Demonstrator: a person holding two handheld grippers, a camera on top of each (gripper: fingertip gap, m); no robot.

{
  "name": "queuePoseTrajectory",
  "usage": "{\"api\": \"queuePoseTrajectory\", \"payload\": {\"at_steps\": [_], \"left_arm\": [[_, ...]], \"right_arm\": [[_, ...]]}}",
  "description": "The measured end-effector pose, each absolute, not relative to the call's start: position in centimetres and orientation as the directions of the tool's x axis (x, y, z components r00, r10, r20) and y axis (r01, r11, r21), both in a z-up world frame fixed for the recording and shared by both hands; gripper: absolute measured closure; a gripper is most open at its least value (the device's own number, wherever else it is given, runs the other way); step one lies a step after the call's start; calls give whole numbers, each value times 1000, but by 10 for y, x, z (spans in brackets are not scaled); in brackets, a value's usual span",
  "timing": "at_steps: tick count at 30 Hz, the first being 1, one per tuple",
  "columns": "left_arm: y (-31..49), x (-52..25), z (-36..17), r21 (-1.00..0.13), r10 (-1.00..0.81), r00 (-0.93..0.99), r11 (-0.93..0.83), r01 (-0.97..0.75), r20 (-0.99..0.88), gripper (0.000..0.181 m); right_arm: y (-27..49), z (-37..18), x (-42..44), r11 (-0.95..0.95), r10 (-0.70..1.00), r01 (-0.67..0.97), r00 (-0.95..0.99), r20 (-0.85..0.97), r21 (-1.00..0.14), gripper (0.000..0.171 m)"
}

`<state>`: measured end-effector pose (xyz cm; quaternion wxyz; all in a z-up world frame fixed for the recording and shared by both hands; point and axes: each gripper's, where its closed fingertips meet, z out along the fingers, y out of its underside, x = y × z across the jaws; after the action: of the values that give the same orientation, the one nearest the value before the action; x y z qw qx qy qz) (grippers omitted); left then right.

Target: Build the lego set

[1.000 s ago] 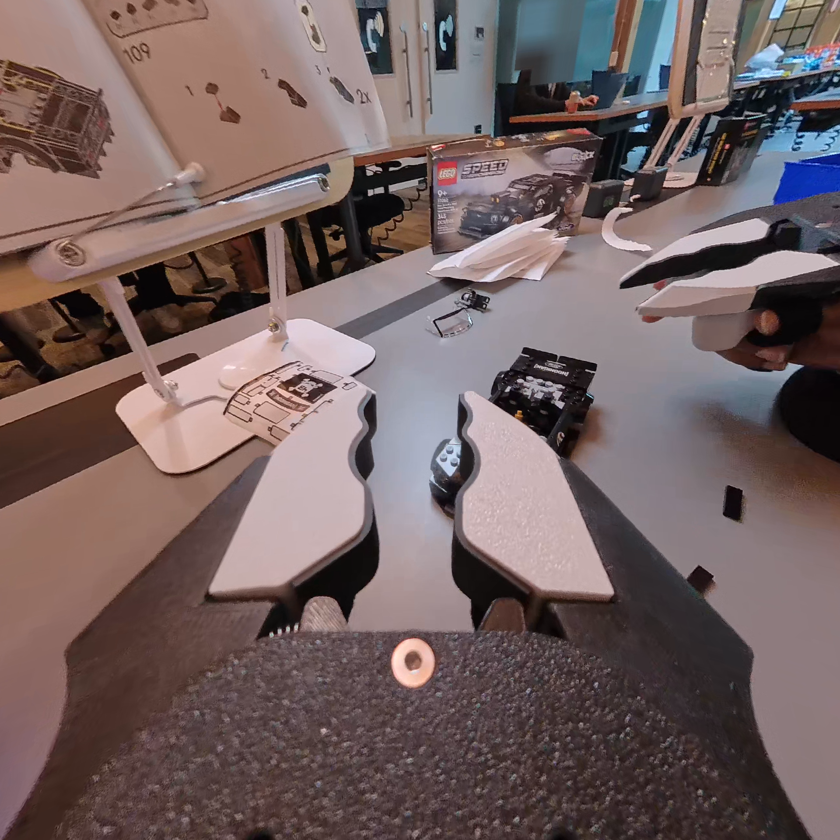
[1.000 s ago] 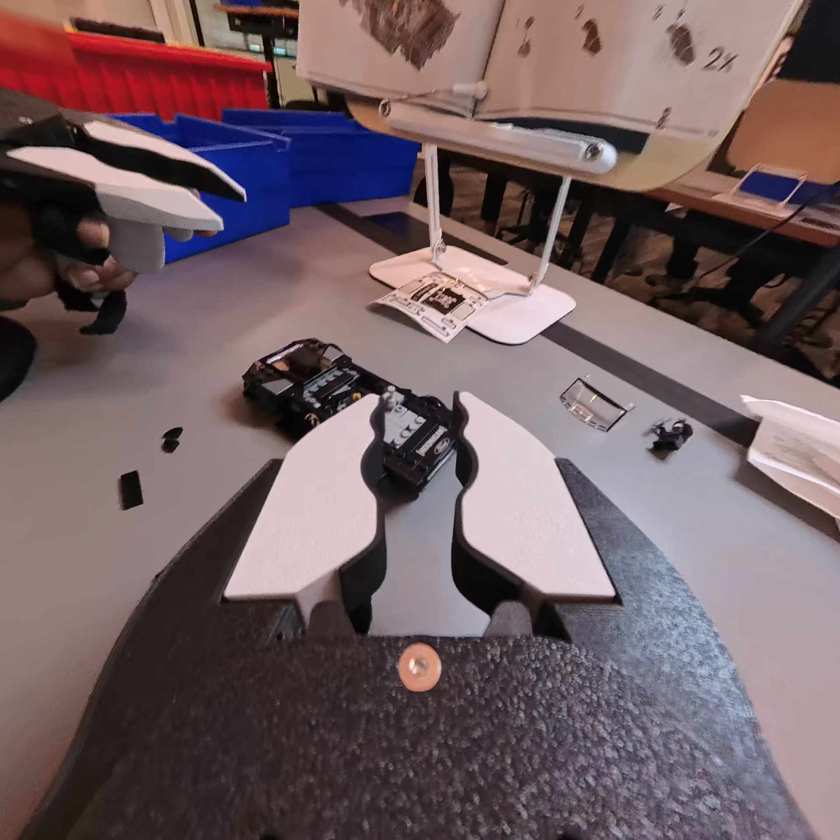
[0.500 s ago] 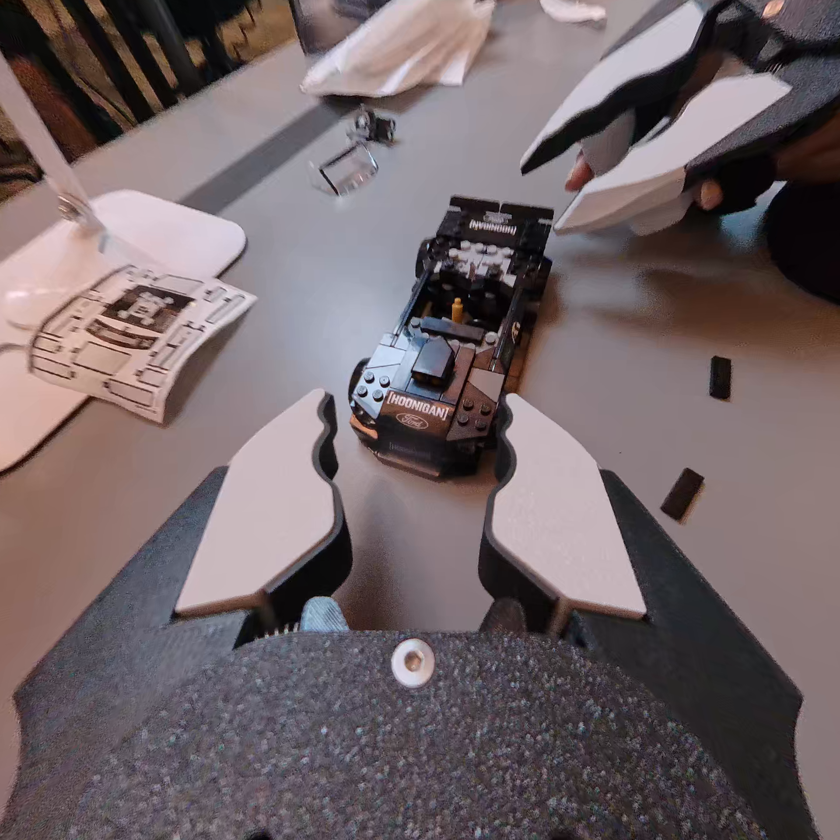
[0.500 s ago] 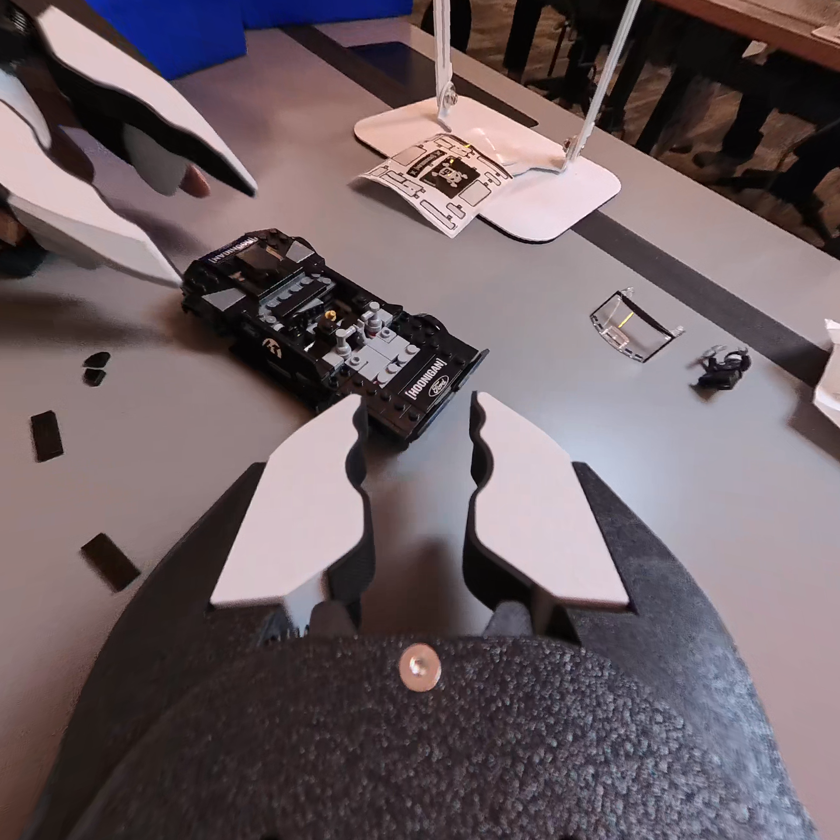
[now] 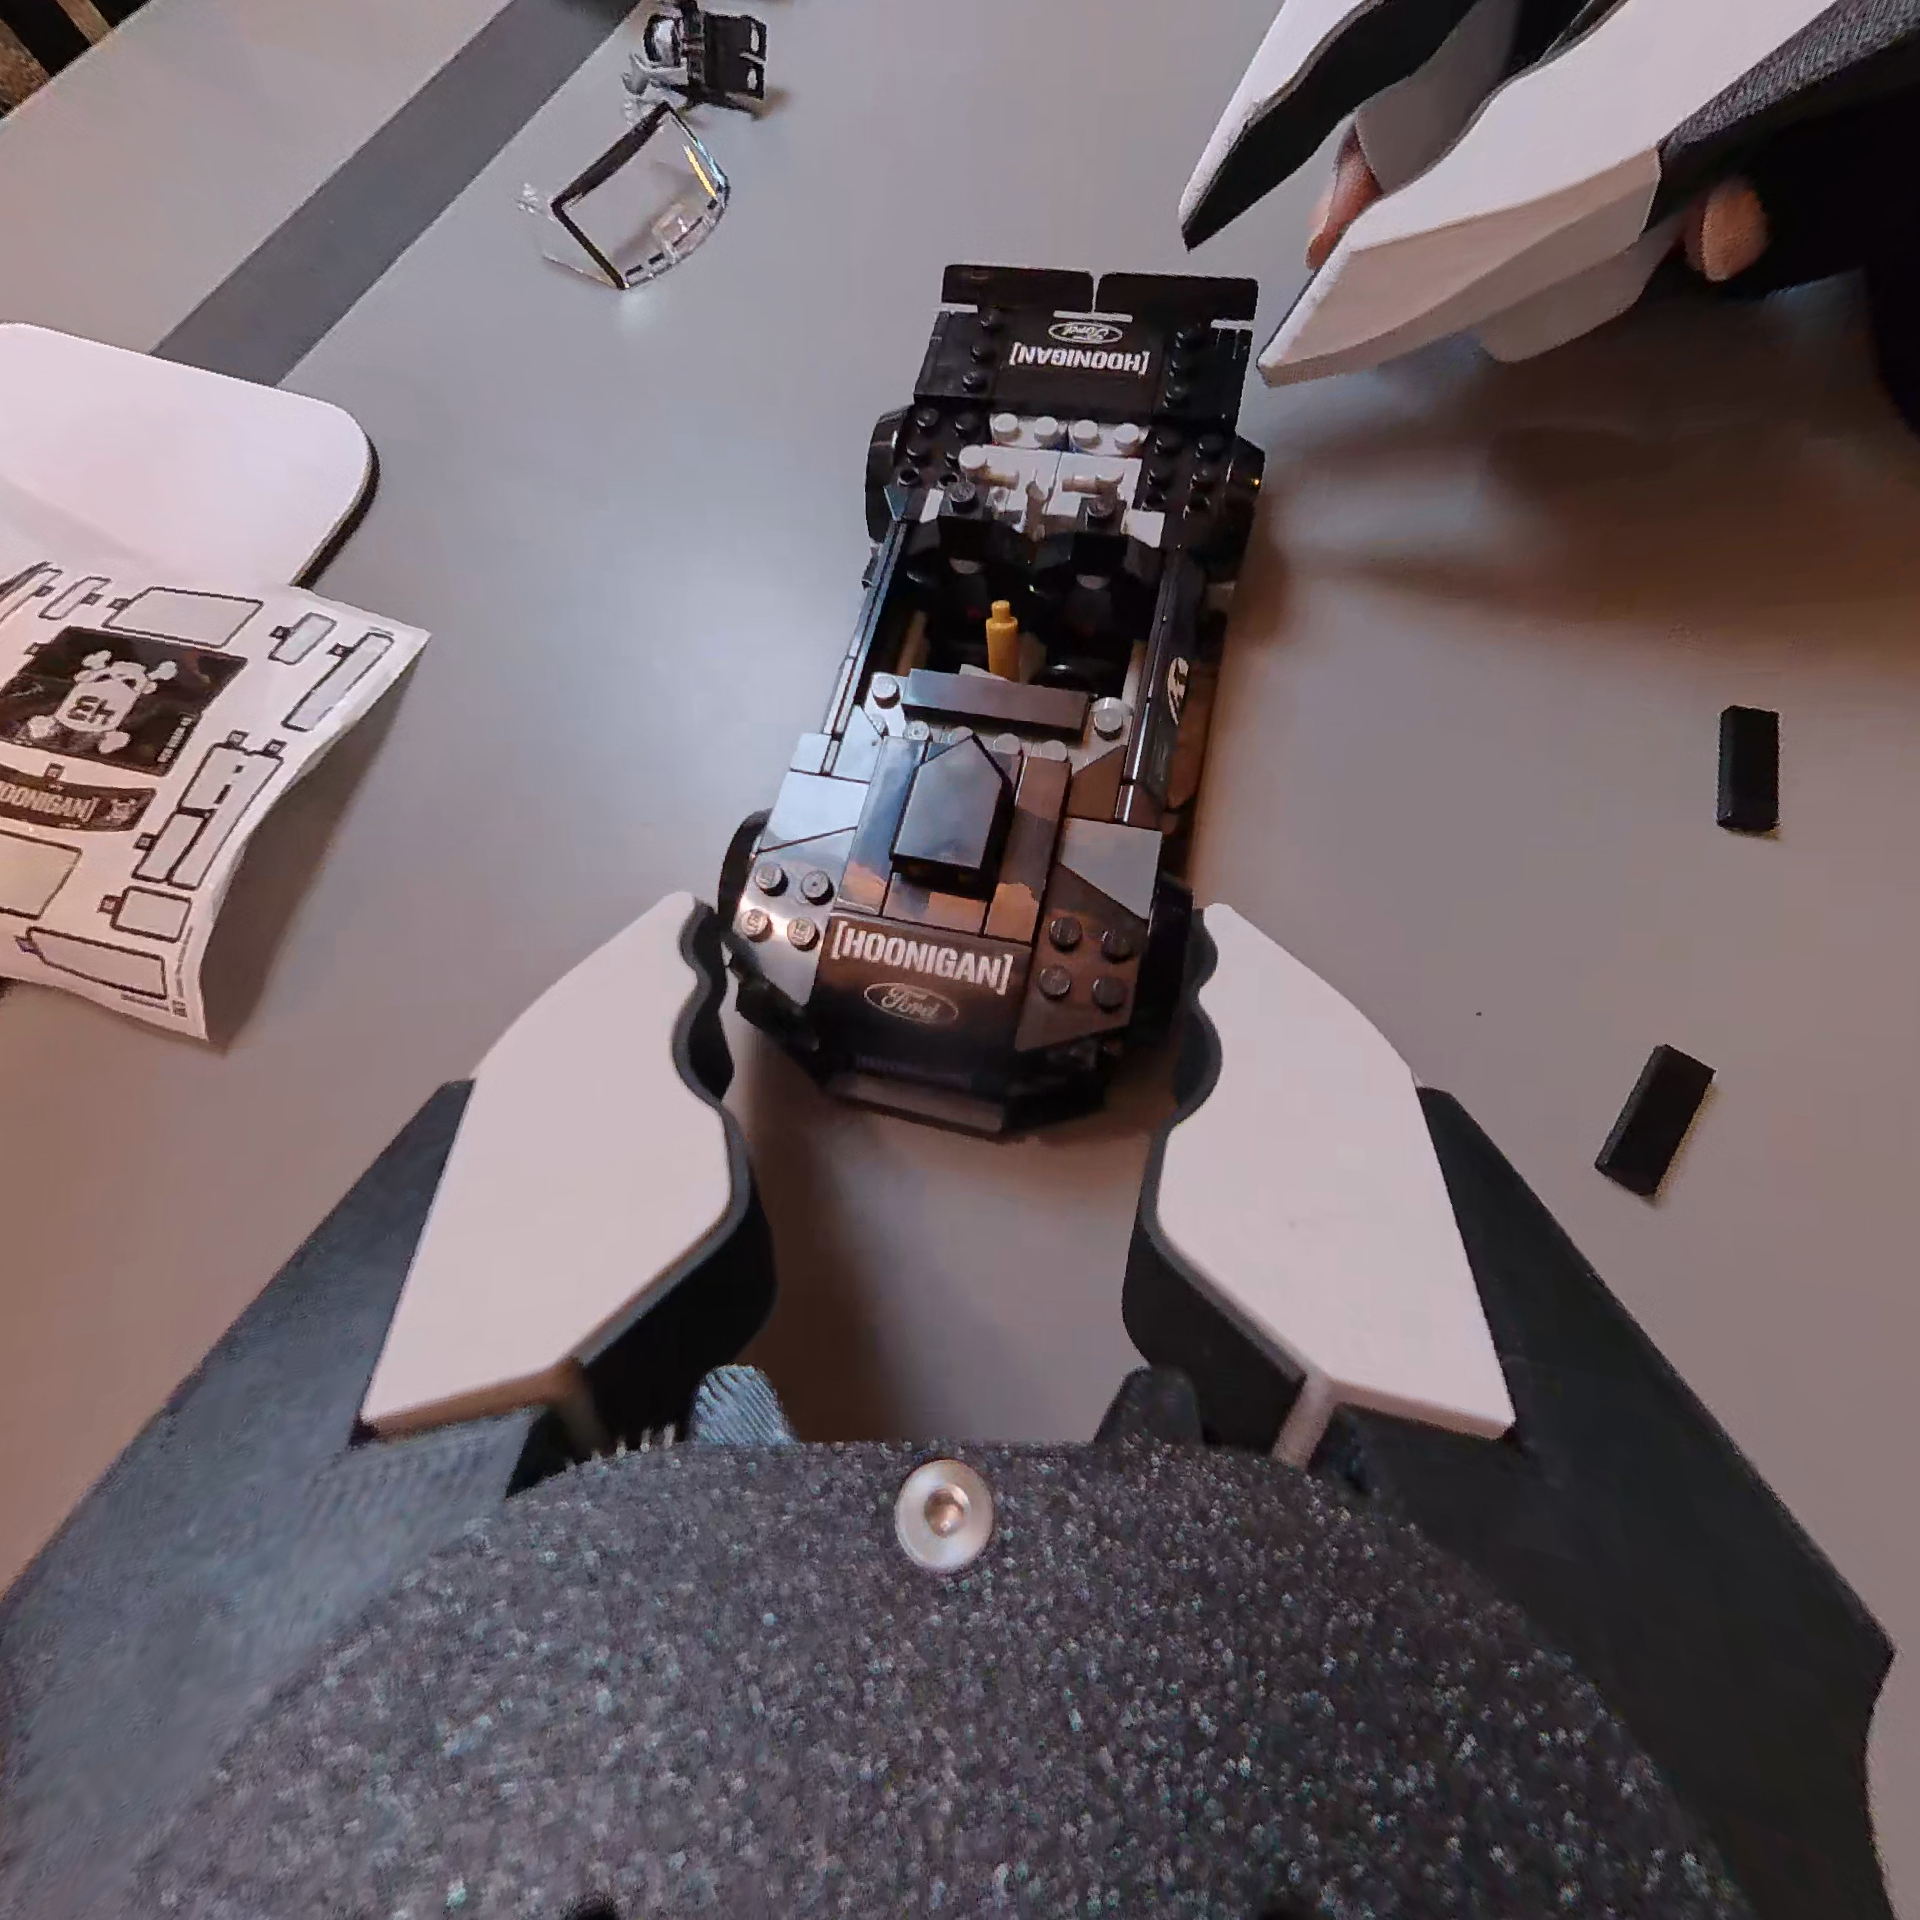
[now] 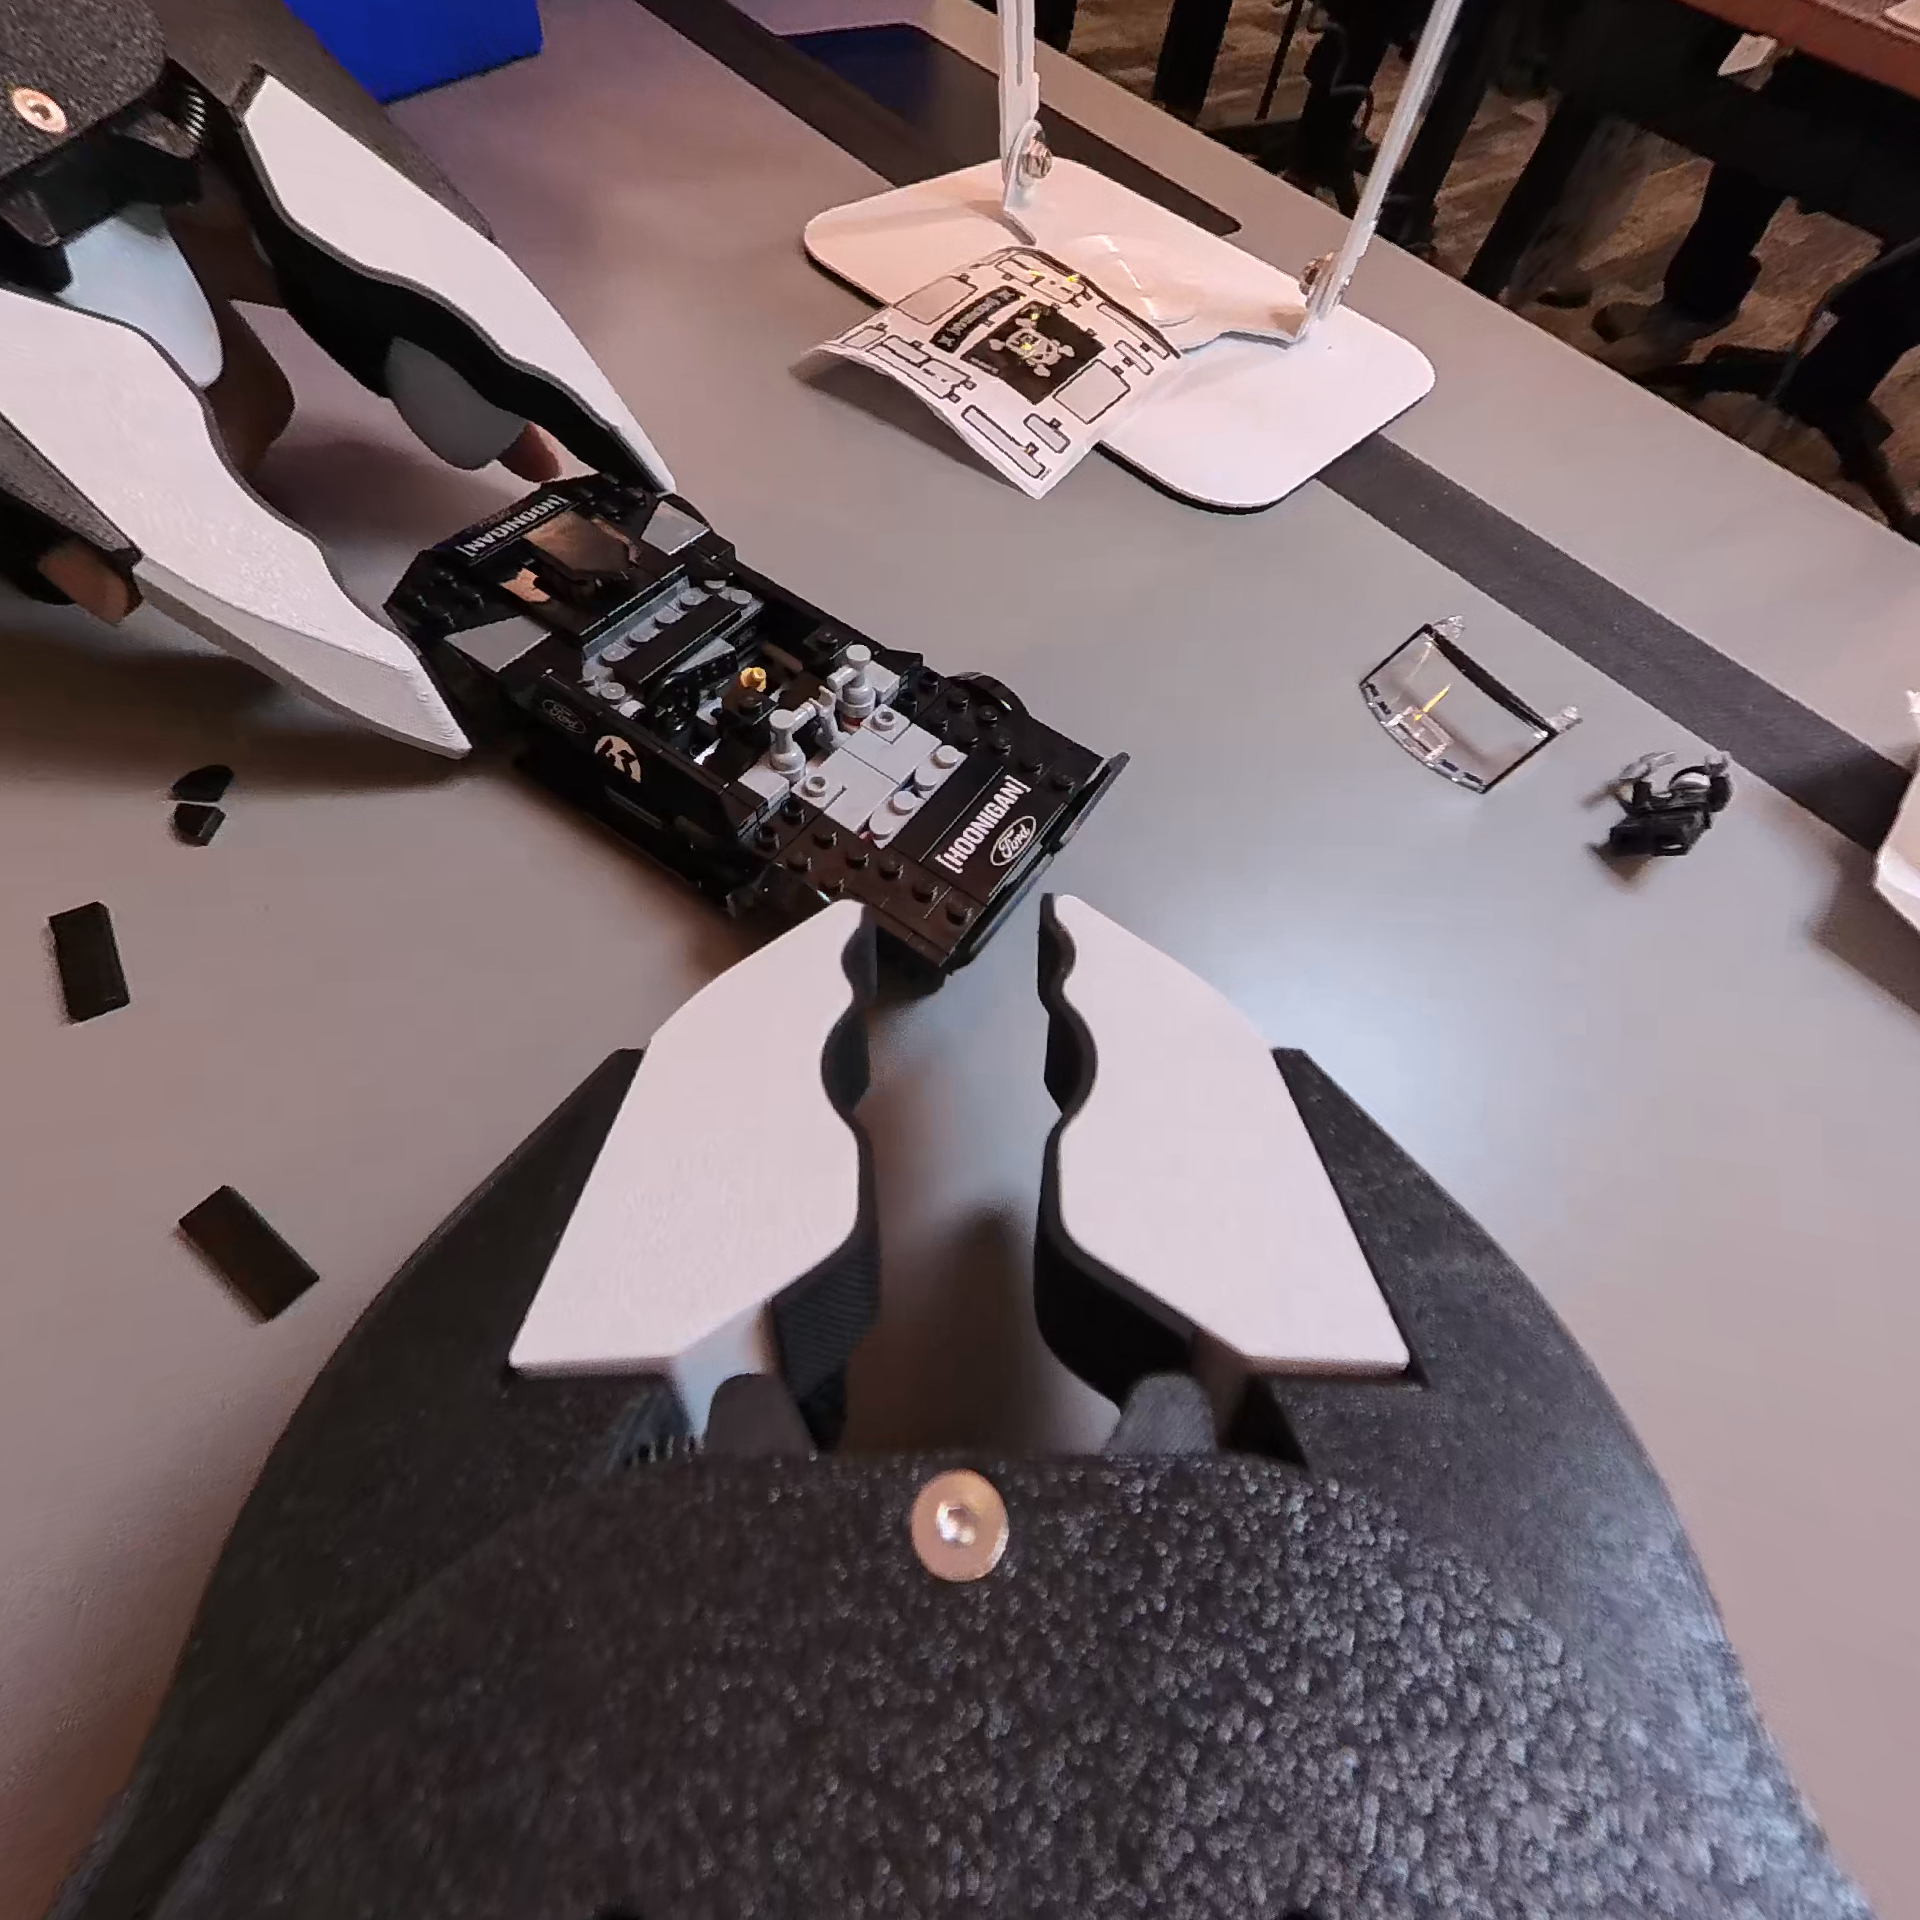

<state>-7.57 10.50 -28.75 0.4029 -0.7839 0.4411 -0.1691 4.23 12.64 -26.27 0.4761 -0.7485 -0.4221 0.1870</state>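
A black brick car sits mid-table on a grey table, roofless, its cabin open.

In the left wrist view the left claw is spread wide, its two white fingers flanking the car's near end at 12 o'clock; whether they touch the sides is hard to tell, and nothing is gripped. The right claw enters at 1 o'clock, cut off by the frame edge, its jaws parted and tips just beside the car's far corner. A hand behind it is mostly hidden.

In the right wrist view the right claw is open a moderate gap and empty, with the car's rear end at its tips, partly hidden by the left finger.

A clear windscreen piece lies at 11 o'clock in the left view, with a small dark part beyond it, too small to make out. Two flat black tiles lie at 3 o'clock. A sticker sheet at 9 o'clock overlaps a white stand base, both cut off.

In the right view, a dark strip crosses the table, and beyond its edge are a blue bin and dim chair and table legs.
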Motion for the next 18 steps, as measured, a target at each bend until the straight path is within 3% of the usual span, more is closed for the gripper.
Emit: {"api": "queuePoseTrajectory", "payload": {"at_steps": [13,18], "left_arm": [[103,-78,-285,-789,-823,556,-260,-557,-121,100],[101,-85,-257,-880,-790,611,-260,-397,-43,106]], "right_arm": [[129,-239,47,-131,790,358,601,121,-925,142],[130,-228,54,-103,769,321,625,130,-941,142]]}}
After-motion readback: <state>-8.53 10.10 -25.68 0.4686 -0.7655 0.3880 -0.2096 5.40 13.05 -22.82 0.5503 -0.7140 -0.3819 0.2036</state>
